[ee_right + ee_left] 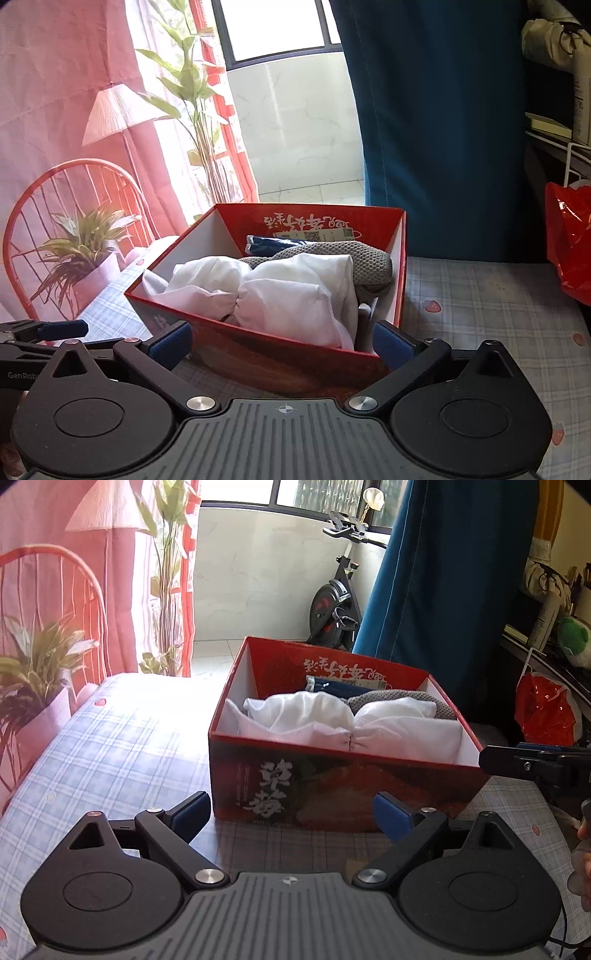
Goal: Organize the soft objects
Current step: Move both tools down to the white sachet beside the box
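White, grey knitted and dark blue cloths (291,291) are already packed in the red cardboard box (332,797); both grippers (291,814) (282,343) are held wide open, empty.

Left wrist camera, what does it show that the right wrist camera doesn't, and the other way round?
Only the left wrist view shows the exercise bike by the window and a green plush toy on the right. Only the right wrist view shows the box's near right corner, where a dark gap sits beside the white cloth. Both show the red box holding white, grey and navy fabrics, on the plaid cloth.
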`<state>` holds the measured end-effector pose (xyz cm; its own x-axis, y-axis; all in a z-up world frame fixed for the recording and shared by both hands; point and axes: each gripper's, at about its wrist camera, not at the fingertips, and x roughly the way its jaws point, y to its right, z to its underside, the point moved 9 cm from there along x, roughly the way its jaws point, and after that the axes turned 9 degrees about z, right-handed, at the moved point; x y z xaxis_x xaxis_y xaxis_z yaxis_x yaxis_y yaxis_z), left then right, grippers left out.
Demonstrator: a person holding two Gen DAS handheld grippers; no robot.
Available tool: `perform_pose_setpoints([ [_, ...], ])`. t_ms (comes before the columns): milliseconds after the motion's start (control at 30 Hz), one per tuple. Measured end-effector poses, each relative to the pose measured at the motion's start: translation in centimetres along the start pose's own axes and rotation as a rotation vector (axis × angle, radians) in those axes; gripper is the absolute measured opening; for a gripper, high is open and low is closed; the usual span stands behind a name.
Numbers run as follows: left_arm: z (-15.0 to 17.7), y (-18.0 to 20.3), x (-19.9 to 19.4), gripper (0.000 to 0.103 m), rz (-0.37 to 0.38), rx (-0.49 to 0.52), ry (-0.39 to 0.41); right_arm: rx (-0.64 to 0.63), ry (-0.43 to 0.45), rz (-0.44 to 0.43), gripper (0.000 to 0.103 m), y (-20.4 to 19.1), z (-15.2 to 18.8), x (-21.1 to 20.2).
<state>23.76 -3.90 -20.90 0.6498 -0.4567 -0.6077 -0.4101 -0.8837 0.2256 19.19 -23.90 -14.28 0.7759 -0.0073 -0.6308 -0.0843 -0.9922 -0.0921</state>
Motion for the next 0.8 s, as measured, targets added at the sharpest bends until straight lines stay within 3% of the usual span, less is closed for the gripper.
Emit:
perform_pose_setpoints([
  [167, 3.7, 0.4, 0.6, 0.092, 0.021, -0.013, -0.047, -0.004, -0.027, -0.014, 0.102, -0.7, 3.8, -0.5],
  [567, 8.6, 0.3, 3.0, 0.074, 0.073, -0.06, -0.144, -0.007, -0.313, 0.026, 0.097, -0.3, 15.4, 2.5],
  [800, 9.4, -0.1, 3.5, 0.059, 0.084, -0.093, -0.164, 0.013, -0.378, -0.017, 0.079, -0.9, 16.9, 4.0],
])
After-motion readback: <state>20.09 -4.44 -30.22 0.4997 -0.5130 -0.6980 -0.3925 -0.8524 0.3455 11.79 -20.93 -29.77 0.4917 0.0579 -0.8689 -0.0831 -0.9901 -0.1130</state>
